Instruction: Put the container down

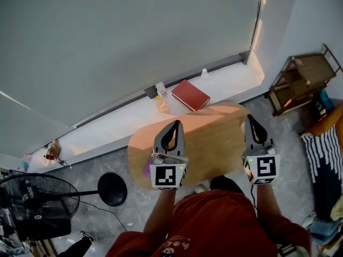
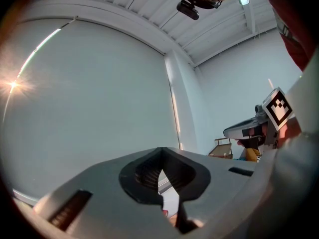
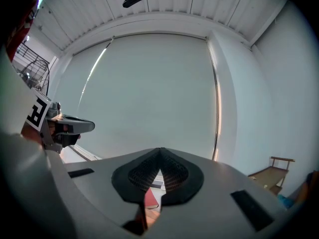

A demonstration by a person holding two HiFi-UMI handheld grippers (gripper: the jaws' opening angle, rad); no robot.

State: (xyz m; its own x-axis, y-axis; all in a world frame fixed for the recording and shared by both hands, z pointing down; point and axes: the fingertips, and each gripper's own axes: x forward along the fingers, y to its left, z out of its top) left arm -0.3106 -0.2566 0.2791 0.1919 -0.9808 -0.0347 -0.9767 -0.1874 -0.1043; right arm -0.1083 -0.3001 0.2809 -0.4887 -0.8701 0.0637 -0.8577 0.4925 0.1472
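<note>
Hovering over wooden table (image 1: 214, 138), left gripper (image 1: 175, 125) & right gripper (image 1: 250, 118) both clenched, empty. Prob. the container, small clear jar (image 1: 162, 104) stands on windowsill (image 1: 118, 123) by red book (image 1: 189, 95); keep grippers clear of it.

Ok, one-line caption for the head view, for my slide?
Shut and empty, the left claw and right claw poised over the oval wooden table; red book on the windowsill beyond.

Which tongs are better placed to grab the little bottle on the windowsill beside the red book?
Left, probably. The left tongs point almost straight at the bottle, while the right tongs hang by the right edge of the table, beyond the red book. Both are shut and empty.
</note>
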